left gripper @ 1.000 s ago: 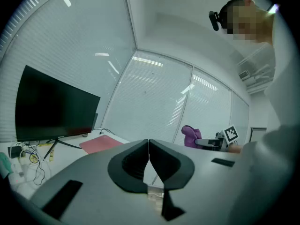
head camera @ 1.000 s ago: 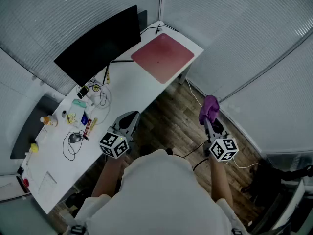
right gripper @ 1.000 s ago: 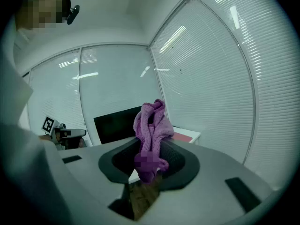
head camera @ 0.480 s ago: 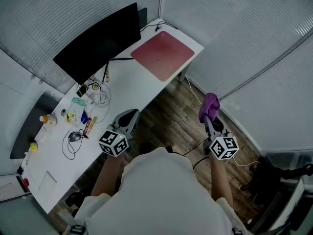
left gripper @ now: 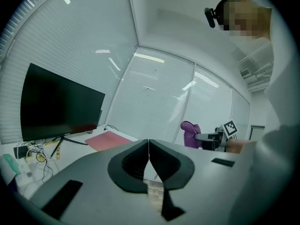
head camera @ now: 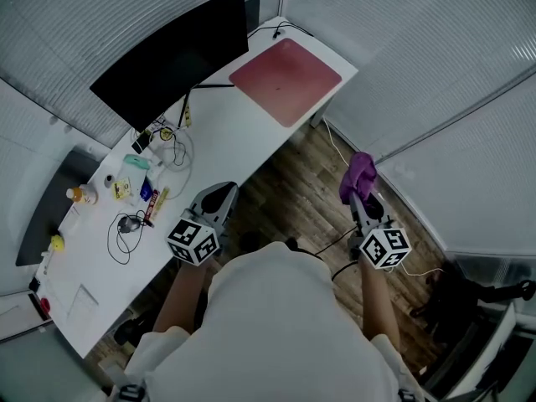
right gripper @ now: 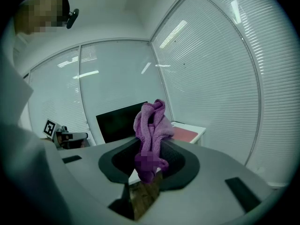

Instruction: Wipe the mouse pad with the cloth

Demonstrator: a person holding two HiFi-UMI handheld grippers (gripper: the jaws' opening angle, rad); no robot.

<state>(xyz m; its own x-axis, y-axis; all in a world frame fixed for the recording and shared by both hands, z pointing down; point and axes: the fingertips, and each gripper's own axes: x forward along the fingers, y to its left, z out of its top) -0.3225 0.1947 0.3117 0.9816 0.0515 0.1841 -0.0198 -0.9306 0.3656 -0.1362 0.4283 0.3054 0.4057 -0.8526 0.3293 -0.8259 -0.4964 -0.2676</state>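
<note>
A long white desk [head camera: 226, 153] is standing in the corner of a room walled with pale slatted blinds, and a dark monitor [head camera: 172, 57] is sitting along its back edge. The red mouse pad [head camera: 286, 70] is lying flat at the far end of this desk, beside the monitor, with nothing resting on it.

The person is standing back from the desk over the wooden floor [head camera: 293, 199]. The right gripper [head camera: 360, 194] is clenching the purple cloth [head camera: 361, 174], which is bunching upward out of its jaws. The left gripper [head camera: 214, 198] is carrying nothing, and its jaws are pressing together.

The pad is lying ahead of the right gripper and to its left, well apart from it, while the left gripper is pointing at the desk's front edge. In the head view the pad is lying roughly midway between the two tools, so neither is clearly nearer. Since the right one is holding the cloth, the coming reach is probably running forward and leftward, then down onto the pad.
</note>
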